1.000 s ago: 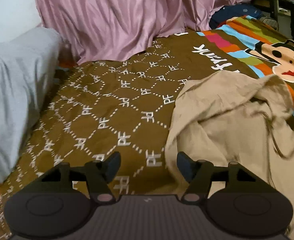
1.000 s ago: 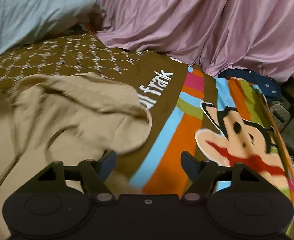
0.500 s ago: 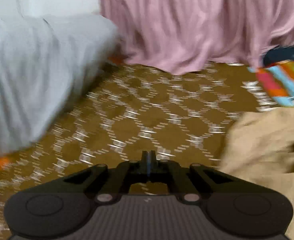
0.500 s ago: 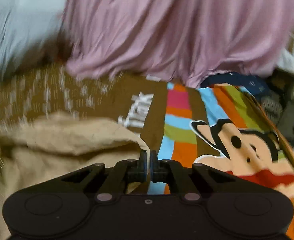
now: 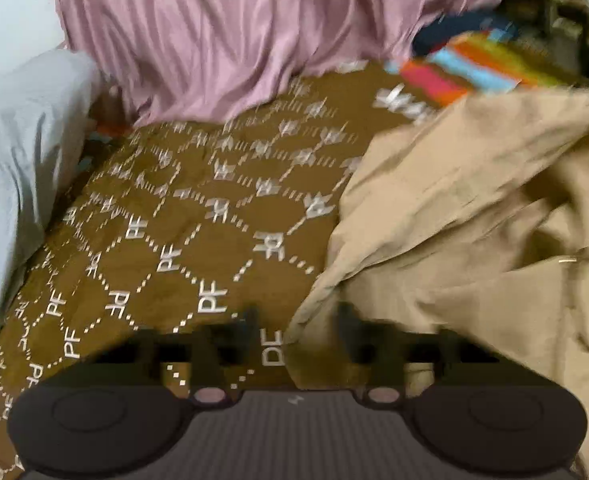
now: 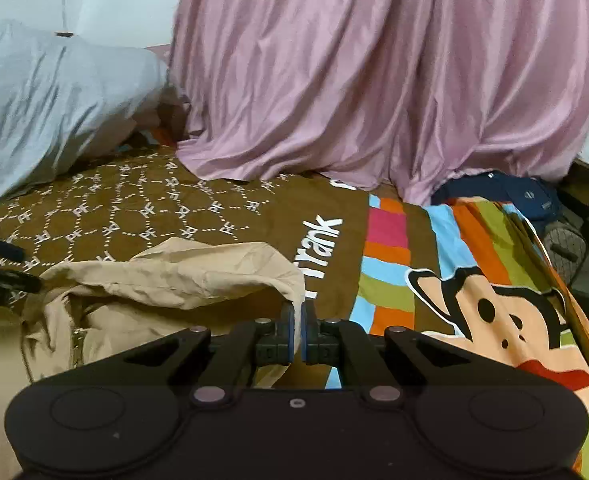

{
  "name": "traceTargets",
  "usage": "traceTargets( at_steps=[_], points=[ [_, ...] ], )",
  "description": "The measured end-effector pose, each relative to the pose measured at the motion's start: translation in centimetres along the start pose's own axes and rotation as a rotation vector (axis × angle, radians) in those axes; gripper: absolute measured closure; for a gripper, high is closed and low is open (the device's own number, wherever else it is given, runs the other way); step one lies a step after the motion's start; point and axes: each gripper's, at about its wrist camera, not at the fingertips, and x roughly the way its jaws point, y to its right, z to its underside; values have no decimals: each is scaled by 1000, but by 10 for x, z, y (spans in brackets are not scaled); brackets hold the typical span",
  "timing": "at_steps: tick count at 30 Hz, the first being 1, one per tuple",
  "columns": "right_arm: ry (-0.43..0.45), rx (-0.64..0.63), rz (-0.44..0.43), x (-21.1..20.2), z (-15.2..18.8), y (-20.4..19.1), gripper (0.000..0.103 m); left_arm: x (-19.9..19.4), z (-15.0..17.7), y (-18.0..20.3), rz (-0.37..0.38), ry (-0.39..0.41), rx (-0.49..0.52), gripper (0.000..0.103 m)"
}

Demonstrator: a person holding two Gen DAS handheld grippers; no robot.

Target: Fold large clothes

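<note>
Right tool [image 6: 294, 320] clenched on an edge of the one tan jacket [image 6: 182, 276]. Left tool [image 5: 294, 324] released, blurred, jaws apart at the jacket's [image 5: 466, 216] near-left edge. Jacket lies crumpled on the bed [image 6: 214, 216]. Around: one gray pillow [image 6: 50, 100] far left, one pink drape [image 6: 374, 80] behind, one dark blue bag [image 6: 506, 196].

The left tool [image 5: 294, 320], jaws parted, hovers at the crumpled beige cotton garment's [image 5: 474, 216] edge on the brown patterned bedspread [image 5: 198, 208].
</note>
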Motion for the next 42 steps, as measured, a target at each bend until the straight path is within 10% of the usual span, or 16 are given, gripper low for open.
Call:
traceTargets(
  at_steps=[8, 17, 29, 35, 37, 42],
  points=[
    [105, -97, 40, -31, 2, -14, 102, -70, 13, -32, -80, 218, -342, 101],
    [179, -86, 34, -111, 45, -21, 101, -172, 92, 1, -69, 446, -79, 101],
    [61, -445, 97, -165, 145, -66, 99, -156, 168, 65, -163, 274, 403, 94],
    [-77, -555, 85, -149, 173, -71, 81, -152, 198, 61, -109, 97, 583, 50],
    [-99, -552, 83, -154, 176, -65, 79, -162, 211, 54, -75, 84, 616, 36],
    [-167, -405, 56, -172, 177, -38, 78, -193, 227, 29, -1, 56, 475, 36]
  ],
)
